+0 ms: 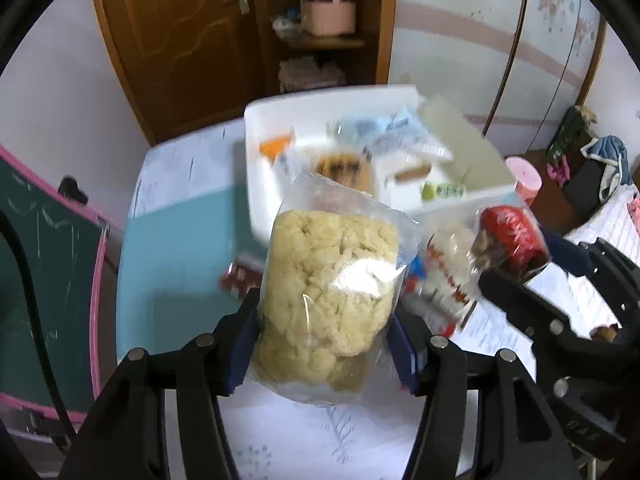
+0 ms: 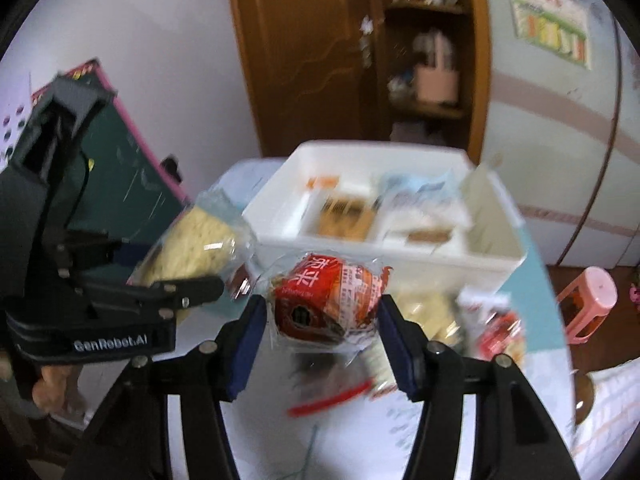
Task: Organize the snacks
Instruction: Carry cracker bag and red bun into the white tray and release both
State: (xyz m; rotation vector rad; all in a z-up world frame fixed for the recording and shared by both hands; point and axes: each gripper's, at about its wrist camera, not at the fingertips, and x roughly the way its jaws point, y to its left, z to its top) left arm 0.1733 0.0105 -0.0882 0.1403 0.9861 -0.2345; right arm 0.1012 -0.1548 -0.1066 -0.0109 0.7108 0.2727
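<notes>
Clamped in the left gripper (image 1: 324, 344), a clear bag of puffed-rice cake (image 1: 332, 288) hangs short of the white bin (image 1: 256, 184), beside the right gripper's (image 2: 320, 340) red-wrapped snack (image 2: 328, 300).

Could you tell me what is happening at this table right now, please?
A person is sorting snacks with a handheld gripper in each hand. The left gripper is clamped on a clear bag of pale puffed snack, held above the table. The right gripper grips a red-wrapped snack, also off the table. Ahead of both stands a white bin that already holds several packets, and more snacks lie loose on the table.
</notes>
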